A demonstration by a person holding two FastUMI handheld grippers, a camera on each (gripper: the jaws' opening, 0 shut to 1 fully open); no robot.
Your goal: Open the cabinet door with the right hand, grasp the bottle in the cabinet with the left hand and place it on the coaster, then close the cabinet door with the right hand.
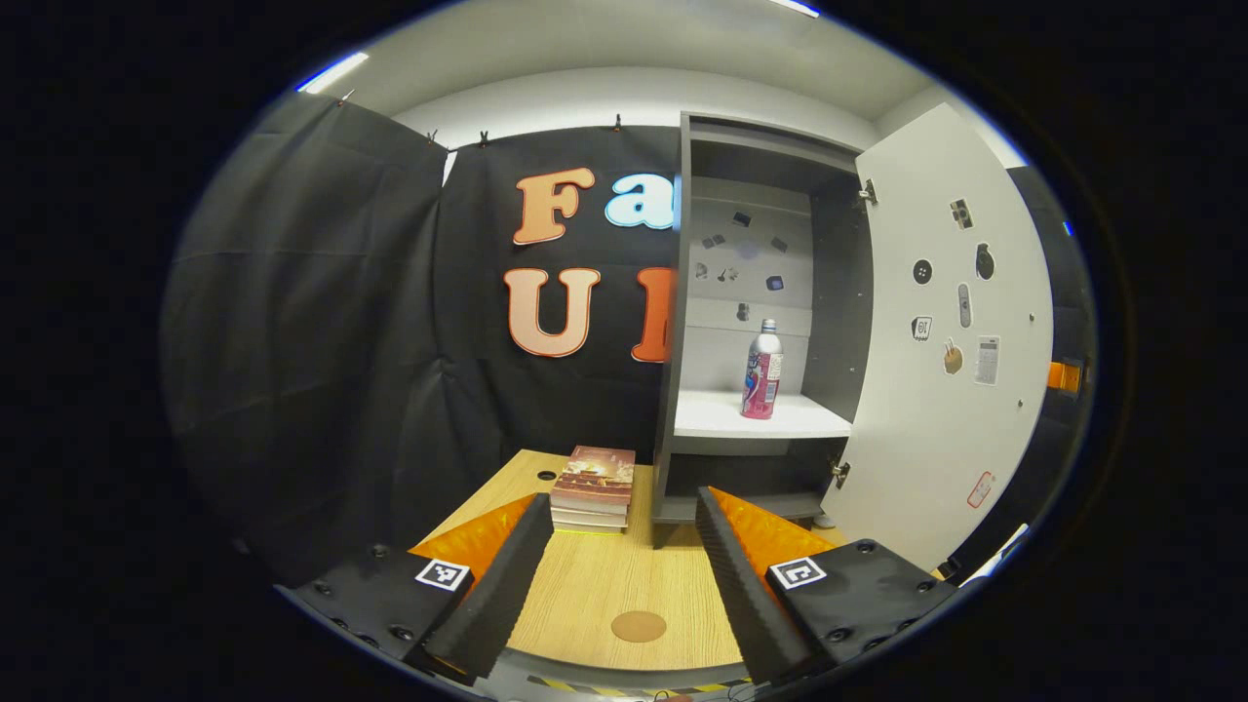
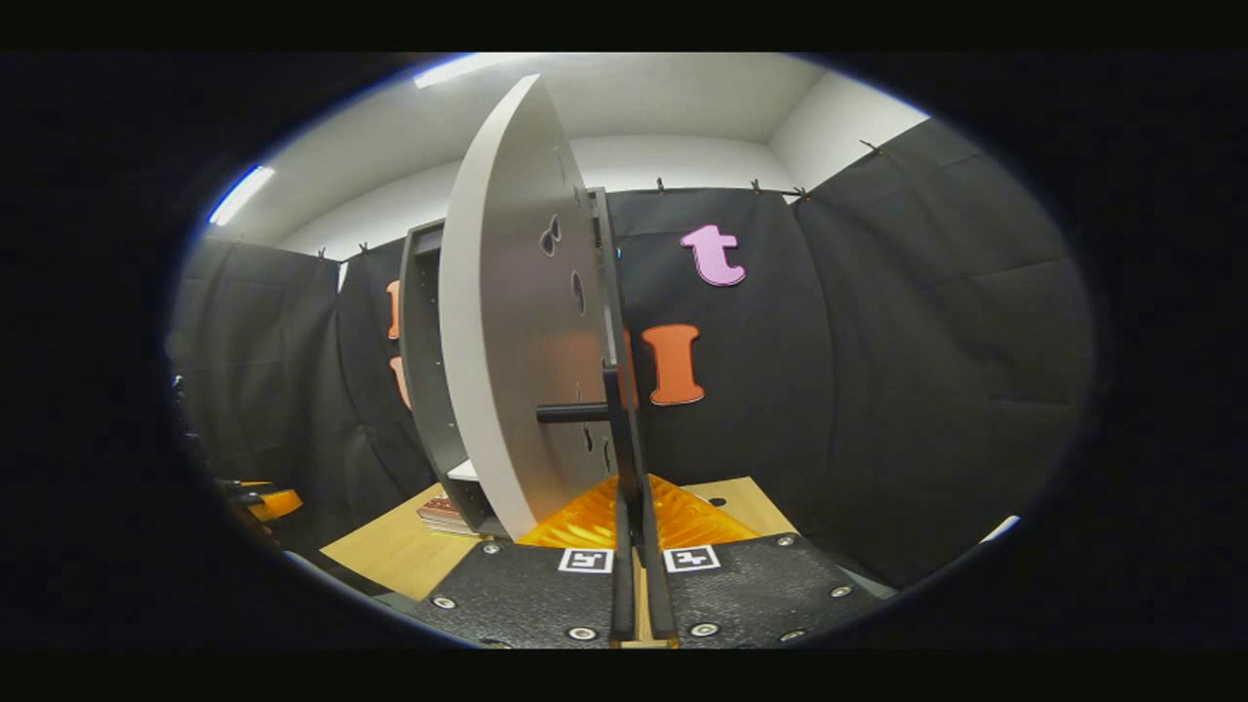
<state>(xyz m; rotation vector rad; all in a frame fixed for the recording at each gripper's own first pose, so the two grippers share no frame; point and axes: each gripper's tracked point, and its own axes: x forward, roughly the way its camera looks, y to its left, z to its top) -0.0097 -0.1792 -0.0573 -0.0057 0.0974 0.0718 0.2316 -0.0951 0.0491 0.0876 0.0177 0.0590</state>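
A: At the bottom of the left gripper view, how is the left gripper (image 1: 619, 556) posed?
B: Level over the table (image 1: 595, 585), its 2 fingers spread wide, grasping nothing. The bottle (image 1: 761, 370) stands upright on the cabinet (image 1: 682, 292) shelf, right of centre, well beyond them. The coaster (image 1: 639, 626) lies between the fingers.
A: And the right gripper (image 2: 634, 507)?
B: Clenched at the edge of the open cabinet door (image 2: 507, 331).

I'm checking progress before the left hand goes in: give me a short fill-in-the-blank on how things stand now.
1. The cabinet door stands ___.
2. The bottle stands upright on the cabinet's ___.
3. The left gripper has its fingers ___.
4. The coaster lies bare on the ___.

Missing words: open; shelf; open; table
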